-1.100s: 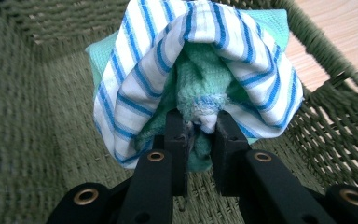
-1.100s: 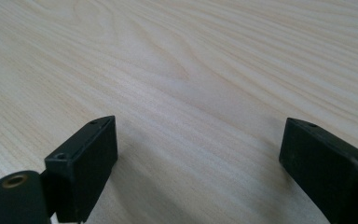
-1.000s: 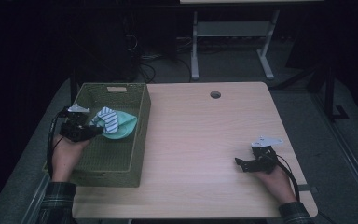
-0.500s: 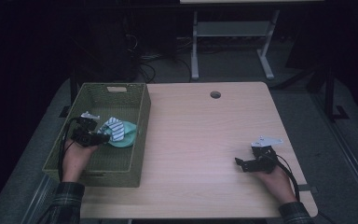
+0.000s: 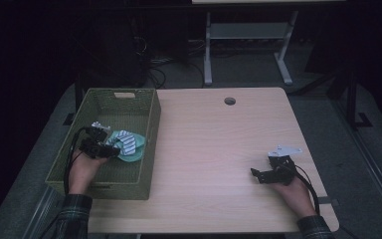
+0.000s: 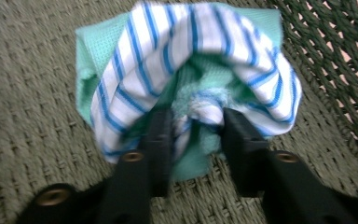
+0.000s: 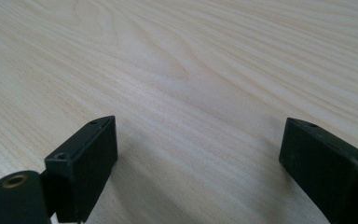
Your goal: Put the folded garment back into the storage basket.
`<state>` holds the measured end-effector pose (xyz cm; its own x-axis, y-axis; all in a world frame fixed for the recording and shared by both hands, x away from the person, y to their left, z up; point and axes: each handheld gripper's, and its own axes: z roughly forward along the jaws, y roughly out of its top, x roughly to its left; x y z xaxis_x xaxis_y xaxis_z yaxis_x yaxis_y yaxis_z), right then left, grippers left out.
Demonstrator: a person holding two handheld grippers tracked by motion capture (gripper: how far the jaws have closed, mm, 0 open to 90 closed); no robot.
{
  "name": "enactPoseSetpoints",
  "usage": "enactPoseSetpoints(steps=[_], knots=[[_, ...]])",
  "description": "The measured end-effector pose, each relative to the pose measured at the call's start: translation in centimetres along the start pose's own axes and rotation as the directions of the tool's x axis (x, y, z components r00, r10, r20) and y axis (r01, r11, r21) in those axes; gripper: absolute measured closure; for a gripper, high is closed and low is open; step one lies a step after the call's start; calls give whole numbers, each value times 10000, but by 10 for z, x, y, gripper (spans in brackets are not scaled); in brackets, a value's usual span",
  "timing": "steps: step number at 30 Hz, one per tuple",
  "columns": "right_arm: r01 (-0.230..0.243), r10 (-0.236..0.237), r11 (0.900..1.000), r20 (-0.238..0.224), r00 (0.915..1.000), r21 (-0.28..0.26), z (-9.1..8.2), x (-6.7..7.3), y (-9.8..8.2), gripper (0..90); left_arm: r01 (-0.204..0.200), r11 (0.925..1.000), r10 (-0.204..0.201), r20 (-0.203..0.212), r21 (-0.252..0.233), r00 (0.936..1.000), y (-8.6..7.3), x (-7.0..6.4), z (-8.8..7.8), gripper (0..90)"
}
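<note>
I have the cloth [image 5: 127, 144] down on the floor of the basket [image 5: 151, 119], right of middle and close to the right wall; it is a bunched bundle, white with blue stripes wrapped over a mint-green layer. In the high view its long axis runs roughly from near-left to far-right, slightly diagonal to the basket walls. In the left gripper view the striped fold arches over like a hood and its open side faces my jaws, with green terry in the hollow. My left gripper [image 5: 105, 149] sits inside the basket at the cloth's left edge, pointing right toward it and angled down at the floor; my left hand [image 5: 83, 172] comes in over the near wall, forearm in a plaid sleeve [image 5: 72, 211]. Its jaws have just been opening: a tuft of cloth is still between them, but I see a gap on the right jaw side, so I call it released, not clamped. Cable [image 5: 72, 149] loops off the back of the gripper. My right gripper [image 5: 258, 175] rests low on the table [image 5: 209, 149], well apart from the basket, near the right edge, pointing left across the wood; my right hand [image 5: 291, 191] is behind it, grey plate [image 5: 284, 150] on top. Its jaws stand wide apart over bare wood, nothing between them
</note>
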<state>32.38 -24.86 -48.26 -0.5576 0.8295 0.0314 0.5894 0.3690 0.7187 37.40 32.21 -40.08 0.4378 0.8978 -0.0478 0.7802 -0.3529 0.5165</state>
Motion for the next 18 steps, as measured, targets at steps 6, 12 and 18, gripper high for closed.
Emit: enactPoseSetpoints(steps=[6,12,18], knots=[[5,-5,10000,-6,10000,-4,0,0,0,108,193,9978,-189,70,-627,9998,1,4,-9,360],[-9,9,10000,-9,10000,-12,0,0,0,108,9,9967,-2,82,-817,10000,6,-3,-19,198],[-55,55,10000,31,10000,-12,0,0,0,109,-153,9919,178,183,-1258,9997,12,-14,-35,142]])
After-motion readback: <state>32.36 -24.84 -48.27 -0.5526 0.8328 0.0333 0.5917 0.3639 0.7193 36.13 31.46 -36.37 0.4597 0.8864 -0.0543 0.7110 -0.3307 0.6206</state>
